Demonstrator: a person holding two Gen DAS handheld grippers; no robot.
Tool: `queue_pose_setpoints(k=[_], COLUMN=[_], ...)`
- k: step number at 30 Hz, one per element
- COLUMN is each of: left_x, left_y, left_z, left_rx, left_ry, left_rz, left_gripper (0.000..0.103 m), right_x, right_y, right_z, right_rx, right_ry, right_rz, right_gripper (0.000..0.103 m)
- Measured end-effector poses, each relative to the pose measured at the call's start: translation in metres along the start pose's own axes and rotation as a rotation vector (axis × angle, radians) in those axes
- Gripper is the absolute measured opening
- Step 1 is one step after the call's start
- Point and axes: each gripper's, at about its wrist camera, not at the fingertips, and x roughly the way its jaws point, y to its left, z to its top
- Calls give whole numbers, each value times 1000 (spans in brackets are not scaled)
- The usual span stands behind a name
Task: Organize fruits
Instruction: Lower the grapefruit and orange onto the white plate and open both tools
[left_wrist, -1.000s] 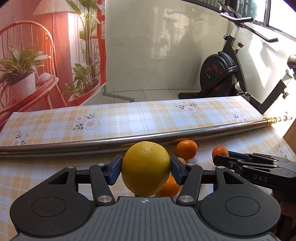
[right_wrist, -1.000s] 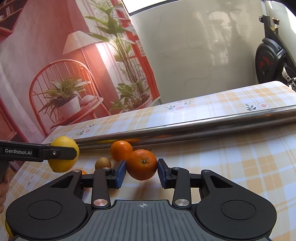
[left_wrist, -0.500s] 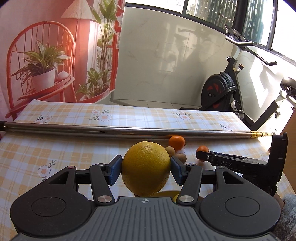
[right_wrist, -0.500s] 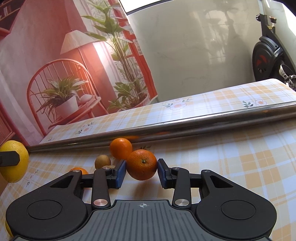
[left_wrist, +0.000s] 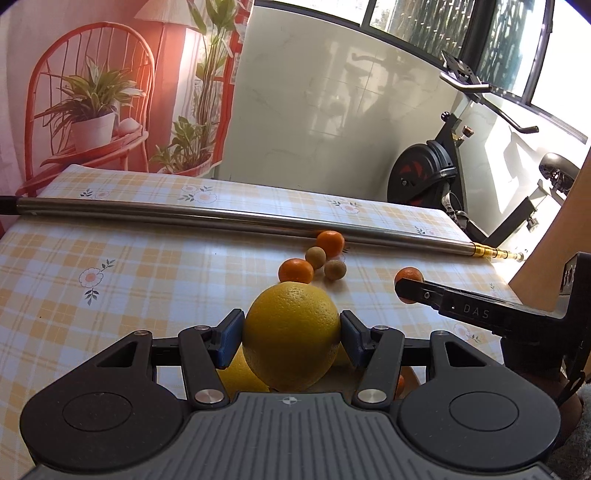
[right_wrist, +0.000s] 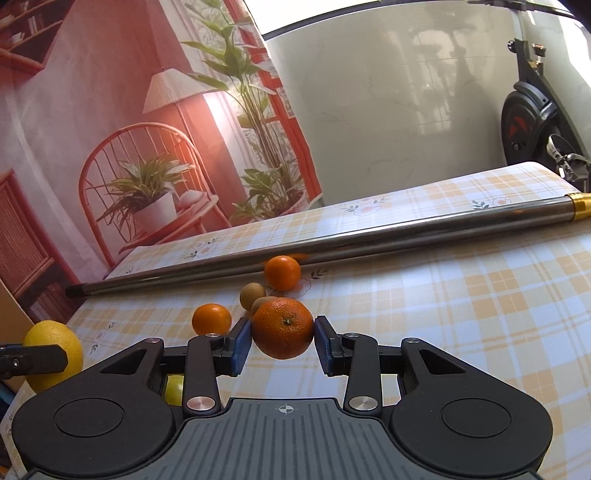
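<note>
We are holding a large yellow citrus (left_wrist: 291, 334) in the left gripper (left_wrist: 291, 338) — its blue pads (left_wrist: 228, 338) are pressing on both sides of the fruit, which is riding above the checked tablecloth (left_wrist: 147, 266). Under it, more yellow fruit (left_wrist: 240, 376) is showing between the fingers, though we cannot tell what it is lying in.

In the right gripper (right_wrist: 283, 339) we are pinching an orange (right_wrist: 283, 328) between the pads, stem end facing the camera, clear of the cloth.

On the table ahead, loose fruit is sitting in a small cluster: a mandarin (left_wrist: 296, 271) nearest us, two brown kiwis (left_wrist: 316, 257) side by side just beyond it, and another mandarin (left_wrist: 330, 243) touching or almost touching the long steel pole (left_wrist: 221, 216) that is lying across the table. From the right wrist view, the same pole (right_wrist: 369, 236) is running behind the cluster — its brass tip pointing right.
</note>
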Motion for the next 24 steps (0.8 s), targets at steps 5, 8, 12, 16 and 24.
queue_pose_setpoints(k=[5,8,12,16,24], left_x=[-11,-16,-25,-36,-33], left_y=[-4,-6,-8,-9,-9], left_z=[-17,-26,-31,-37,-46], left_rx=[-3,1,1,3,-35], left_ry=[7,16,26,17,77], left_rz=[-22,-24,-25,-24,-48], left_gripper=[59,59,59,59,59], right_x=[-30,-46,-62,-70,-87], right_y=[21,31,47,54,62], right_z=[-3,-10,-22,-33,-53], right_rx=[-24,-1,-32,-29,-63], right_ry=[-14,-7,9,40,72], right_rz=[44,85,103,105,80], right_gripper=[34,34,34,34,34])
